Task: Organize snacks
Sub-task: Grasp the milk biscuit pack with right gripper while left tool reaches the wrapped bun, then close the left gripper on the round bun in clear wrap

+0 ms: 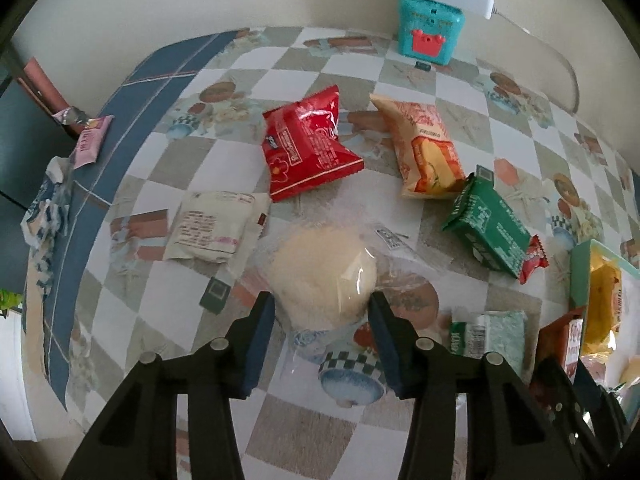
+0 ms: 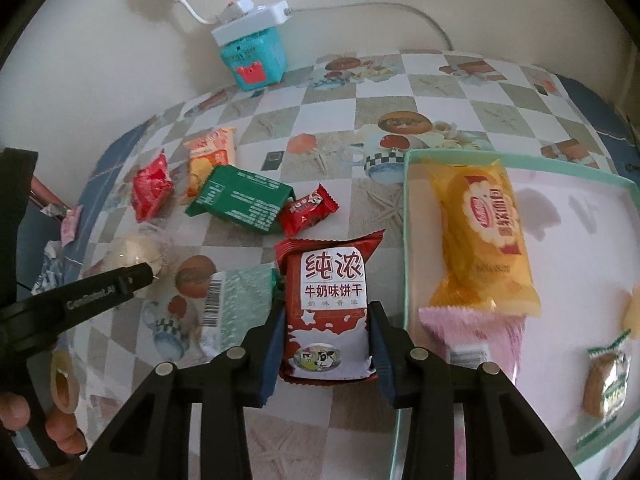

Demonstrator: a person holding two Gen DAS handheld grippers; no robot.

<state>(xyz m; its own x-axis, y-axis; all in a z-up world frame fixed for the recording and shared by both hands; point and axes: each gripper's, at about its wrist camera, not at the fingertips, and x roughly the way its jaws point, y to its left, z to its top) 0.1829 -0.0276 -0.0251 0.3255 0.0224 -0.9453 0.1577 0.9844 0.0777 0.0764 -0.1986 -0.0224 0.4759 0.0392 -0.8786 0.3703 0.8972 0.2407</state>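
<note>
while clamped, biscuit packet (image 2: pixel 329 312) beside tray (image 2: pixel 408 240)

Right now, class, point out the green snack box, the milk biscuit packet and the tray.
green snack box (image 1: pixel 490 224), left wrist view, top face.
milk biscuit packet (image 2: pixel 329 308), right wrist view, front label.
tray (image 2: pixel 406 240), right wrist view, left rim.

A teal box (image 2: pixel 253 65) with a red crab-like shape on its front stands at the far edge of the table, against the cream wall (image 1: pixel 160 4). On top of this box lies a white power strip (image 2: pixel 251 22); its white cable (image 2: pixel 188 6) goes from it up the wall. Under the box the table carries a checkered tablecloth (image 1: pixel 344 432) printed with pictures of food and cups, with a blue border (image 1: pixel 92 184).
</note>
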